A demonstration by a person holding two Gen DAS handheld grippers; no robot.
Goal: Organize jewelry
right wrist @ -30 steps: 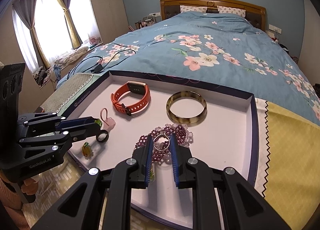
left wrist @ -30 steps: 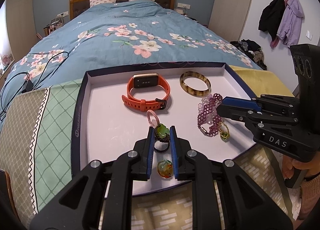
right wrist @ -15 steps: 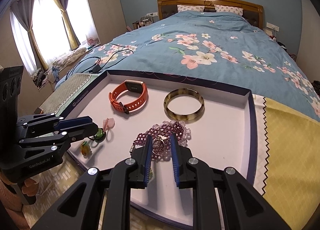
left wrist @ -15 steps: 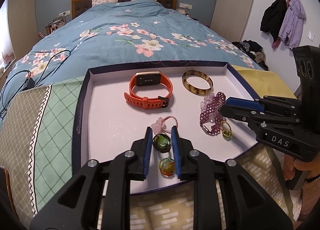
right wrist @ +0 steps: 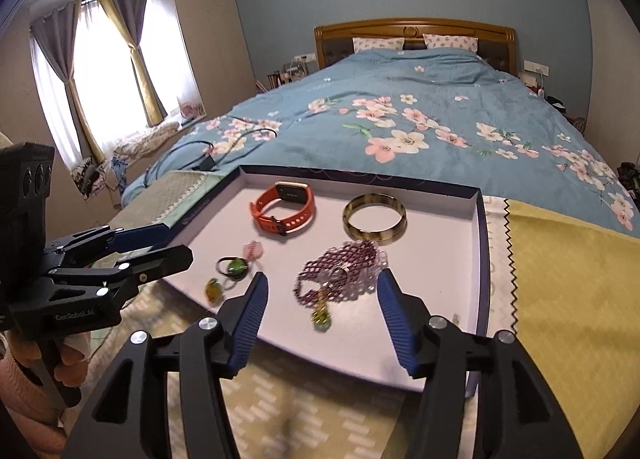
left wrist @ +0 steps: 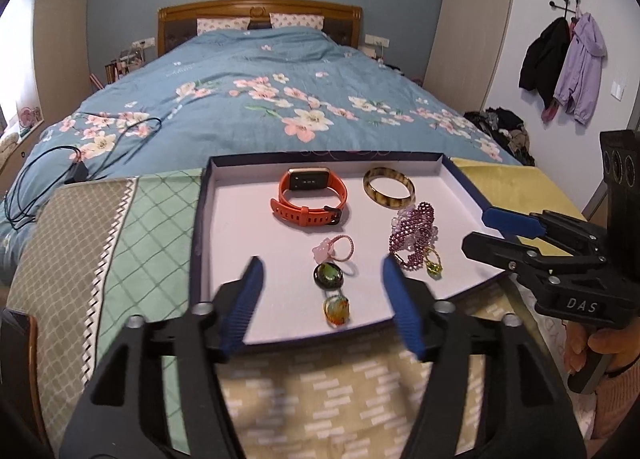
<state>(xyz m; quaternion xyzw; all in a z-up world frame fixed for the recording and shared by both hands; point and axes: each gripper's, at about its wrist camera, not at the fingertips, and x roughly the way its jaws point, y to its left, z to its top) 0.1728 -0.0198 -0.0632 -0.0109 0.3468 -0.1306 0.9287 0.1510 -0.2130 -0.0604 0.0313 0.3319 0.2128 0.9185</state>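
A white tray with a dark blue rim (left wrist: pixel 200 219) (right wrist: pixel 478 243) holds the jewelry. In it lie an orange watch (left wrist: pixel 310 199) (right wrist: pixel 286 208), a tortoiseshell bangle (left wrist: pixel 388 187) (right wrist: pixel 375 218), a purple bead bracelet (left wrist: pixel 414 233) (right wrist: pixel 340 271) with a yellow-green pendant (left wrist: pixel 433 265) (right wrist: pixel 320 317), a pink loop charm (left wrist: pixel 334 249) (right wrist: pixel 254 249), a dark green-stone ring (left wrist: pixel 327 275) (right wrist: pixel 234 268) and an amber ring (left wrist: pixel 337 309) (right wrist: pixel 213 290). My left gripper (left wrist: pixel 322 275) (right wrist: pixel 160 247) is open above the tray's front edge, empty. My right gripper (right wrist: pixel 322 291) (left wrist: pixel 484 227) is open, empty.
The tray rests on a patchwork cloth (left wrist: pixel 100 227) at the foot of a bed with a blue floral cover (left wrist: pixel 260 99). A black charger cable (left wrist: pixel 80 167) lies on the bed at left. Yellow cloth (right wrist: pixel 560 279) lies right of the tray.
Both grippers opened and drew back from the tray. The left let go of the green-stone ring, the right let go of the ring on the bead bracelet; both pieces now lie in the tray.
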